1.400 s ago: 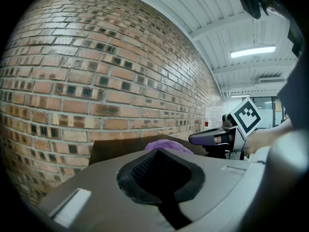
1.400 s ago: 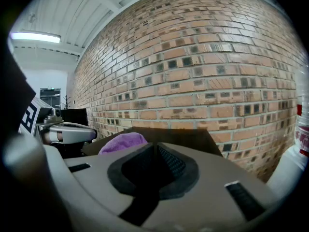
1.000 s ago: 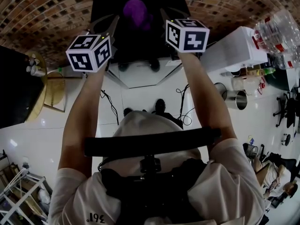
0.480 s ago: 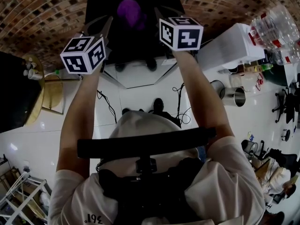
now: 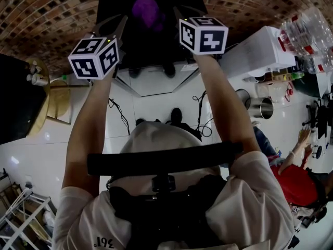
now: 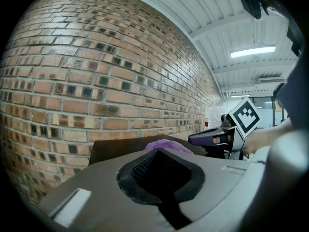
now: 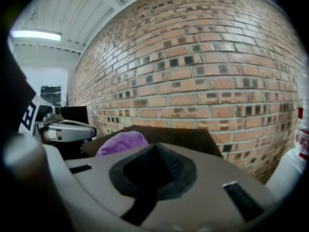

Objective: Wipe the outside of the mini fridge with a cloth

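Note:
The black mini fridge [image 5: 151, 40] stands against the brick wall, straight ahead of me. A crumpled purple cloth [image 5: 147, 10] lies on its top, nearer the back. My left gripper [image 5: 120, 22] hovers over the fridge's left front corner, shut and empty. My right gripper [image 5: 179, 11] hovers at the right front corner, also shut with nothing in it. In the left gripper view the cloth [image 6: 164, 145] lies just beyond the closed jaws [image 6: 161, 172], apart from them. The right gripper view shows the cloth [image 7: 122, 143] ahead and left of its closed jaws [image 7: 153, 170], on the fridge top [image 7: 190, 137].
A brick wall [image 5: 57, 14] rises behind the fridge. A white cabinet [image 5: 257, 51] with plastic bottles [image 5: 307, 35] stands at the right, metal bins [image 5: 263, 109] beside it. A dark cabinet [image 5: 15, 98] and a round wooden table [image 5: 54, 100] are at the left. Cables [image 5: 122, 116] lie on the floor.
Both grippers hold their places over the fridge, still shut. A person in a red top has come into view at the lower right of the head view.

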### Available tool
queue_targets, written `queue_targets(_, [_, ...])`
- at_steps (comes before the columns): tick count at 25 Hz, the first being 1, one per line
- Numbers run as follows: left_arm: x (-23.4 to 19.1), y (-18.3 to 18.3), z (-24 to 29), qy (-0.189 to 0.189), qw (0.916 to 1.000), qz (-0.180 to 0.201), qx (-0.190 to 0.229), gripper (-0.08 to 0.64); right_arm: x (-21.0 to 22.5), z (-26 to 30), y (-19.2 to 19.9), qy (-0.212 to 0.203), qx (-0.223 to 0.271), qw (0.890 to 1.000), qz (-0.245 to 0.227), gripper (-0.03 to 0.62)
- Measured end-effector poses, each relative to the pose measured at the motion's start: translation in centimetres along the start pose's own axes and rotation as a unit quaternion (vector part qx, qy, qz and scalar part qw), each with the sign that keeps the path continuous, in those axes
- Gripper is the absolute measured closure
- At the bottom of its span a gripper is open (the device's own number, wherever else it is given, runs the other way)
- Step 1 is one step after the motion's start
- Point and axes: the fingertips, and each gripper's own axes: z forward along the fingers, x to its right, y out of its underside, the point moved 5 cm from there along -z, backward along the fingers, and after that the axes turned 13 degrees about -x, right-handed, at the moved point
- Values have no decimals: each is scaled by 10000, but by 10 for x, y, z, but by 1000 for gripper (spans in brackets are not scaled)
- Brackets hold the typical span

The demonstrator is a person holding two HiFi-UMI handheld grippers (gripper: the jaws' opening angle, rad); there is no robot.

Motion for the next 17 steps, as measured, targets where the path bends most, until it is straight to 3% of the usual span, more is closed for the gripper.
queue_targets(17, [0, 0, -1, -26, 10000, -11, 0, 560, -3, 0, -3, -31, 9, 9999, -112, 572])
